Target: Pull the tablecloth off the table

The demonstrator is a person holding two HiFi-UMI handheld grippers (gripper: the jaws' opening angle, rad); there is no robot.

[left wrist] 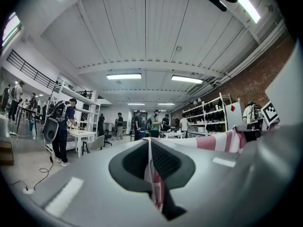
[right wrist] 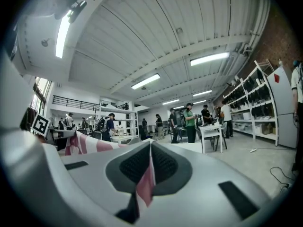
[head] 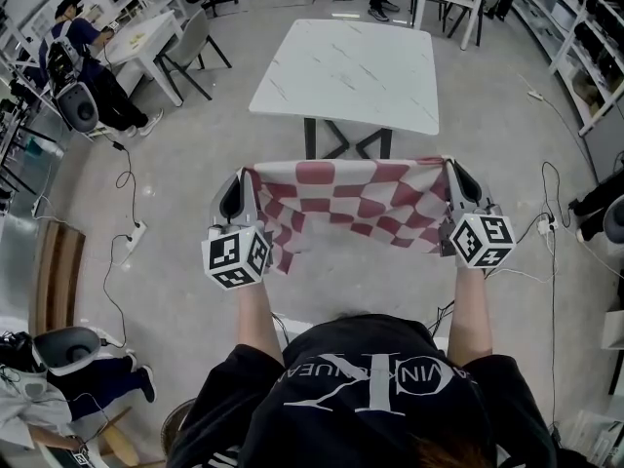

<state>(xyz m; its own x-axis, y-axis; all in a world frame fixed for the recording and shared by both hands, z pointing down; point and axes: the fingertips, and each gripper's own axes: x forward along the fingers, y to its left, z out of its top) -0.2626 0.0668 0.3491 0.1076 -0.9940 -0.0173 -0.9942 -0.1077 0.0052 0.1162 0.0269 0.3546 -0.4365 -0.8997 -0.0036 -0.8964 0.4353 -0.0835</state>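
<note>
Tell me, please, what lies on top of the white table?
Nothing shows on the table; its top is bare. The tablecloth hangs clamped between left gripper and right gripper, hiding the table's feet.

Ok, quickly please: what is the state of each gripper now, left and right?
Left gripper: closed, holding one end of the tablecloth.
Right gripper: closed, holding the other end of the tablecloth.
</note>
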